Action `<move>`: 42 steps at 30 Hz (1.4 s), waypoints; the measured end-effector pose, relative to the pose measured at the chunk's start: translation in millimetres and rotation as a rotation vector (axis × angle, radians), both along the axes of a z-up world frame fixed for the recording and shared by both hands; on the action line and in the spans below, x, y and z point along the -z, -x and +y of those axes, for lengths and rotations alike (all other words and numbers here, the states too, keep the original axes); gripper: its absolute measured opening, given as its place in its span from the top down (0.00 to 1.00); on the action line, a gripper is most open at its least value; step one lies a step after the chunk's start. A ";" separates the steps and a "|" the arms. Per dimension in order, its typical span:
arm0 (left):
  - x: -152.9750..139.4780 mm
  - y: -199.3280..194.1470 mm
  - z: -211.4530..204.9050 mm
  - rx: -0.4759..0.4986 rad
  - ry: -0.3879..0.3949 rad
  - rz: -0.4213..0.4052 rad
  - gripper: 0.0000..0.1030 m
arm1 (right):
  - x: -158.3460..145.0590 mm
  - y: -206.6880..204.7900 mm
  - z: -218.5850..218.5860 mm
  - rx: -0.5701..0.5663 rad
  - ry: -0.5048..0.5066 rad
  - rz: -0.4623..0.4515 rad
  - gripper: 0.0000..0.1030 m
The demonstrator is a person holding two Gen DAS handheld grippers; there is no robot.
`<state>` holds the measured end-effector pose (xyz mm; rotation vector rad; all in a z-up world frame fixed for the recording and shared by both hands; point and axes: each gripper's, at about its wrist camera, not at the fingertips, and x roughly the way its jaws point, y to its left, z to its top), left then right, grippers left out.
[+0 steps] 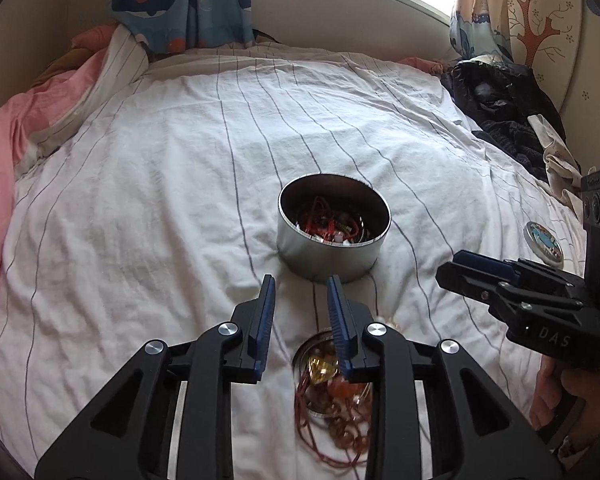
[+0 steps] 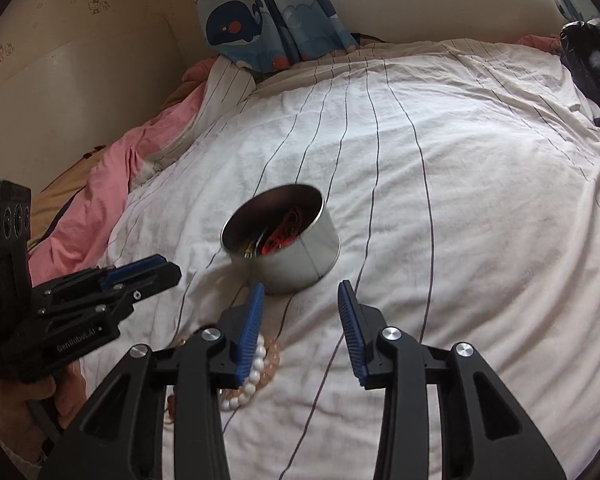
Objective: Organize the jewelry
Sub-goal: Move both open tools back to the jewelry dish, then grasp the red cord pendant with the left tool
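Note:
A round silver tin (image 1: 334, 240) holding red cords and beads sits mid-bed; it also shows in the right wrist view (image 2: 296, 256). My left gripper (image 1: 300, 284) is open and empty, just short of the tin. Below it lies a pile of amber beads and red cord (image 1: 332, 392) on a small round dish. My right gripper (image 2: 300, 292) is open and empty near the tin, and shows from the side in the left wrist view (image 1: 460, 268). A white bead bracelet (image 2: 252, 380) lies under its left finger. The left gripper (image 2: 168, 270) shows at left.
A white striped sheet (image 1: 160, 200) covers the bed. A round lid (image 1: 542, 242) lies at the right. Dark clothes (image 1: 504, 100) are heaped at the far right. A pink blanket (image 1: 4, 140) lies along the left edge. Whale-print curtains (image 1: 180, 4) hang behind.

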<state>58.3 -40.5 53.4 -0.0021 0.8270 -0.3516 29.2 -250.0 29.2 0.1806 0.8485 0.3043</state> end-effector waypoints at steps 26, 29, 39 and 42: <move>29.4 83.7 -23.5 0.122 -0.119 0.012 0.74 | 30.6 48.3 22.4 -0.020 0.068 0.041 0.48; 24.3 83.2 -8.6 0.062 -0.110 -0.016 0.74 | 30.5 49.3 26.4 -0.027 0.088 0.036 0.45; 49.5 58.0 44.8 -0.165 -0.083 0.011 0.46 | 35.2 55.2 42.5 -0.032 0.173 0.028 0.35; 45.6 61.6 41.2 -0.144 -0.087 -0.016 0.45 | 36.0 55.6 43.3 -0.032 0.179 0.027 0.34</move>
